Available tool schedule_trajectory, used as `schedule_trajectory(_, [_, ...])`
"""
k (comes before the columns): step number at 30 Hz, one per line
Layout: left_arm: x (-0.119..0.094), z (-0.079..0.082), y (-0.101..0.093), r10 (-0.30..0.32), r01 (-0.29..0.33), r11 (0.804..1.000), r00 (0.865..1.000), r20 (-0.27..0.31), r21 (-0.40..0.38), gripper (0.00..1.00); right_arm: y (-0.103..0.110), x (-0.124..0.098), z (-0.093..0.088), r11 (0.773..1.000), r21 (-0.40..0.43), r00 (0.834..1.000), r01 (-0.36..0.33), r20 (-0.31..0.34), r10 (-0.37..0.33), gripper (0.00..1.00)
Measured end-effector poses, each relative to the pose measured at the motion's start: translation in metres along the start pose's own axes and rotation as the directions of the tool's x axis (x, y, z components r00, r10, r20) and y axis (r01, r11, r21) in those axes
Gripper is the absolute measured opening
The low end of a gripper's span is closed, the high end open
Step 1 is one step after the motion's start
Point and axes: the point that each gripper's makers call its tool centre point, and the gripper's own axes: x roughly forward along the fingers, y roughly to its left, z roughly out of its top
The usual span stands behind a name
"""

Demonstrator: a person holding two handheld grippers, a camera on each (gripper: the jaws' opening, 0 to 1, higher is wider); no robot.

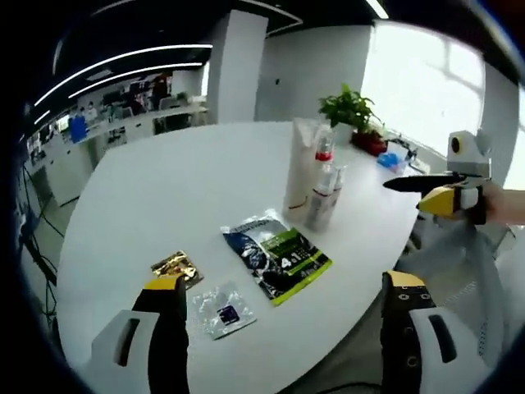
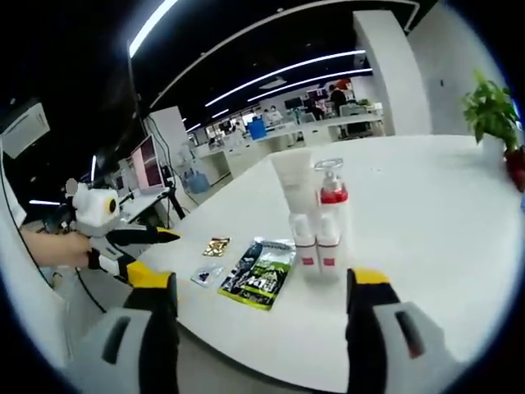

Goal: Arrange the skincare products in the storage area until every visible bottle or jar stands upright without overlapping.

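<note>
The left hand-held gripper (image 1: 283, 295) hangs spread and empty over the near edge of the white table (image 1: 164, 189), the bottles (image 1: 321, 190) standing upright ahead. The right hand-held gripper (image 2: 261, 294) is likewise spread, just before those bottles, with 3 flat packets (image 2: 258, 273) to its left.

Bare table (image 1: 164, 197) all around clustered bottles (image 1: 316, 185) and sachets (image 1: 275, 254)

Large "4" on the green-and-black sachet (image 1: 279, 254).
</note>
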Motion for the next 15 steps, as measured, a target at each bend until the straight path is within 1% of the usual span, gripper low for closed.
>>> schedule_trajectory(2, [-0.005,-0.002,0.002,0.012,-0.012,1.0,1.0,0.001,-0.001,0.97,-0.001,0.0,0.0,1.0,0.004,1.0,0.0,0.002,0.0,0.85])
schedule_trajectory(5, [-0.011,-0.006,0.004,0.013,-0.013,1.0,1.0,0.01,0.004,0.97,-0.001,-0.001,0.001,1.0,0.007,1.0,0.002,0.008,-0.002,0.85])
schedule_trajectory(10, [-0.021,-0.01,0.012,0.049,-0.049,0.999,0.999,0.012,-0.016,0.97,-0.001,0.0,0.0,1.0,0.006,1.0,-0.003,0.006,0.003,0.85])
schedule_trajectory(13, [-0.023,-0.005,0.016,0.066,-0.066,0.998,0.997,0.027,-0.025,0.95,0.001,0.001,-0.001,1.0,-0.008,1.0,-0.007,-0.004,0.007,0.85])
schedule_trajectory(15, [-0.024,-0.007,0.018,0.08,-0.079,0.997,0.997,0.019,-0.017,0.95,0.002,0.001,-0.001,1.0,-0.007,1.0,-0.011,-0.007,0.011,0.85])
